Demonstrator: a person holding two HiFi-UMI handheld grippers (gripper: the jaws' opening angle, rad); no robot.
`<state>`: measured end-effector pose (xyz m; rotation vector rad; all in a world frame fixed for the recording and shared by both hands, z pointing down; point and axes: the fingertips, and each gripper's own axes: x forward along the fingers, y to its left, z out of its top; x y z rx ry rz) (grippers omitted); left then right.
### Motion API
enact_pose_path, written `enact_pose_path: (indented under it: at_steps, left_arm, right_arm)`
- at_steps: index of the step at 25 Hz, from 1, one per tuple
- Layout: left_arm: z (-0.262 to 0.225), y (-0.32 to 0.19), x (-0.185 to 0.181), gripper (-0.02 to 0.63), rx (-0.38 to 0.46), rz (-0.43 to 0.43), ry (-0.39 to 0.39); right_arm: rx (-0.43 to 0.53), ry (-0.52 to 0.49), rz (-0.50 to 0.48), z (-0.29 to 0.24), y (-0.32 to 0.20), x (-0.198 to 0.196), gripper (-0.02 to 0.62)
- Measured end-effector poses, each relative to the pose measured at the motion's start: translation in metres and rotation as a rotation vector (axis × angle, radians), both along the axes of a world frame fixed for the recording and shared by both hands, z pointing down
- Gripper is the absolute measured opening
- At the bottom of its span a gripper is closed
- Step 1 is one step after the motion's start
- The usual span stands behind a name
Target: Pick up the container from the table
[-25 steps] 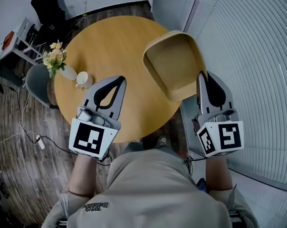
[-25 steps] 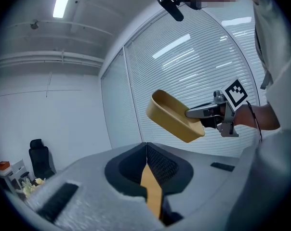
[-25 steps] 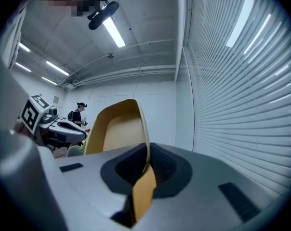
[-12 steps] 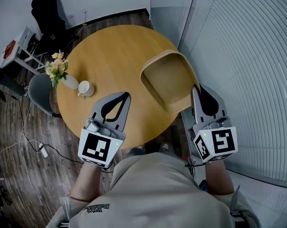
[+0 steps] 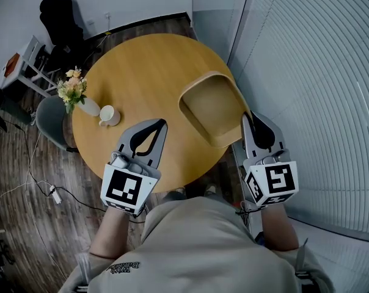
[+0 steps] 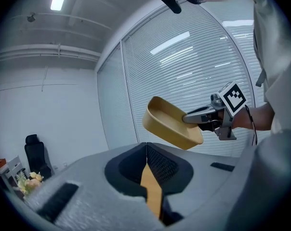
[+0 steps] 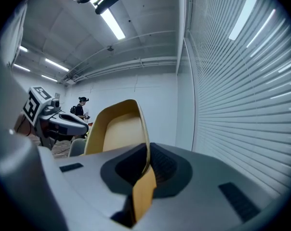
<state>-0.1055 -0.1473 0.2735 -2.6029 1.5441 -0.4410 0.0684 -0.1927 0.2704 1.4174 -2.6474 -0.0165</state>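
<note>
round wooden table (image 5: 142, 72) over dark plank flooring fills the ground below the person. nearest, the left gripper (image 5: 158, 124) hangs above the table's front edge, its jaws pressed together on nothing. the right gripper (image 5: 250, 117) is clamped on the near rim of the tan container (image 5: 212, 105), which is in the air and tilted, over the table's right edge. to do the lift well, i'd keep the pinch firm and level the wrist, since a one-edge hold lets the tub swing. farther off, a white mug (image 5: 109, 113) and a vase of flowers (image 5: 74, 91) stand well apart at the left.
</note>
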Motion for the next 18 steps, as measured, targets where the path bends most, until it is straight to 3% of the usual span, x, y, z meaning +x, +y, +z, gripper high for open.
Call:
enact_pose_path:
  at_steps: [3,9,18]
  left_arm:
    - [-0.004,0.001,0.005,0.021,-0.012,0.002,0.038]
    - [-0.002,-0.001,0.005,0.021,0.006,0.019,0.008]
    - [0.005,-0.004,0.006,0.021,-0.018,0.009,0.024]
  right_arm:
    - [-0.031,-0.043,-0.013,0.001,0.000,0.002,0.040]
    - [-0.042,-0.054,-0.006,0.002,-0.004,0.007,0.040]
    - [-0.043,-0.046,0.001,0.012,-0.010,0.008,0.040]
